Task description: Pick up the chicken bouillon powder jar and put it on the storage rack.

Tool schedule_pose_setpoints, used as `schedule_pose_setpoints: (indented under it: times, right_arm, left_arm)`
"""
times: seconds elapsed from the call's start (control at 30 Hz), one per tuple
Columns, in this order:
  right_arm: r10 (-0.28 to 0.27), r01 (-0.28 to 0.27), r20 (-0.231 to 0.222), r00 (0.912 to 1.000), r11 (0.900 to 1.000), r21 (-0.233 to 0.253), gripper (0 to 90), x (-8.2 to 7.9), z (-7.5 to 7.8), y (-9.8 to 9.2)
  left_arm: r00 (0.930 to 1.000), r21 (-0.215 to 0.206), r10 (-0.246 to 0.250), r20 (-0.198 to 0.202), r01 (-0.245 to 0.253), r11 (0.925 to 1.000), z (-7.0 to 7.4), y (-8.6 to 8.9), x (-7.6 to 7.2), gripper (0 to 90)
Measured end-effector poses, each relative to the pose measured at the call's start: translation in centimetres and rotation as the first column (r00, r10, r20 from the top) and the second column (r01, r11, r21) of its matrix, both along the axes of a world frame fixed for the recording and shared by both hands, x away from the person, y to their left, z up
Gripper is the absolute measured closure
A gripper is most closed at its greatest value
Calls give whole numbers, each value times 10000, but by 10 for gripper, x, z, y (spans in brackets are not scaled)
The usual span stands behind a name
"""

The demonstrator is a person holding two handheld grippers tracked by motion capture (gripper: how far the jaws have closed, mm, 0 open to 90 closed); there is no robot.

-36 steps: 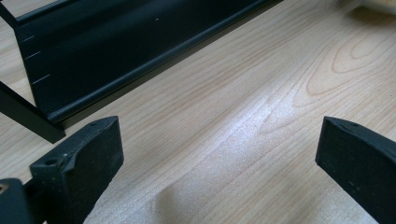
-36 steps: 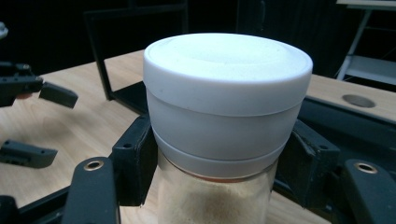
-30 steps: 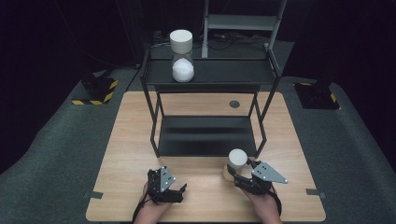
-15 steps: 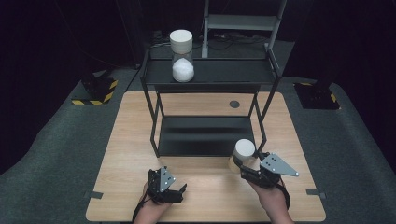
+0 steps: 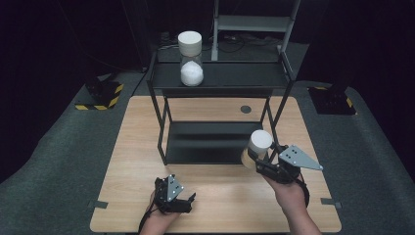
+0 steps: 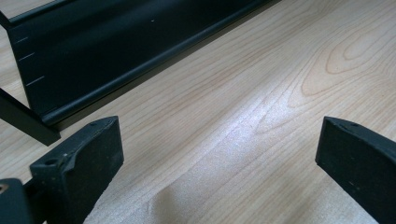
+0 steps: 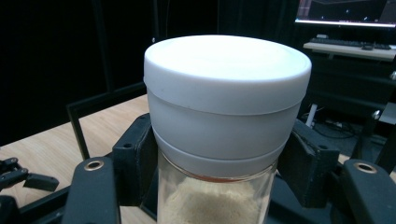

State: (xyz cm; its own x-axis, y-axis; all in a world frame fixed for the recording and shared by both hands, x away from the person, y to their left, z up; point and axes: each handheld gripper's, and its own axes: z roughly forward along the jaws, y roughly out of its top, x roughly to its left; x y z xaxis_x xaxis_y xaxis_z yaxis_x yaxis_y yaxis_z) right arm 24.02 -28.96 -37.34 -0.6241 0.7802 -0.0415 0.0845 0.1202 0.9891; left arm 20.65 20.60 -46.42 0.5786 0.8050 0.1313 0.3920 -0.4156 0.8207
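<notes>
Right gripper view: jar [image 7: 224, 140] between fingers [image 7: 135, 163].

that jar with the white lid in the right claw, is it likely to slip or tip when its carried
Probably slippery: the jar has smooth clear walls, and the right claw grips just below the white lid. It may be somewhat bottom-heavy, since tan powder sits in its lower part. Tall and narrow, it could tip when set down carelessly.

Bright table [image 5: 147, 147] amid dark surroundings, soft glare on wood, mild blur
</notes>
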Motion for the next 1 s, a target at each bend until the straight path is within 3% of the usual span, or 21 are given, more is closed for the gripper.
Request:
schedule_pose_setpoints:
  times: [1.0]
  right_arm:
    - [-162, 157, 1045, 9944, 9999, 52, 347, 29, 72, 12]
  left_arm:
    - [10000, -90, -25, -4, 25, 10000, 0, 2, 0, 12]
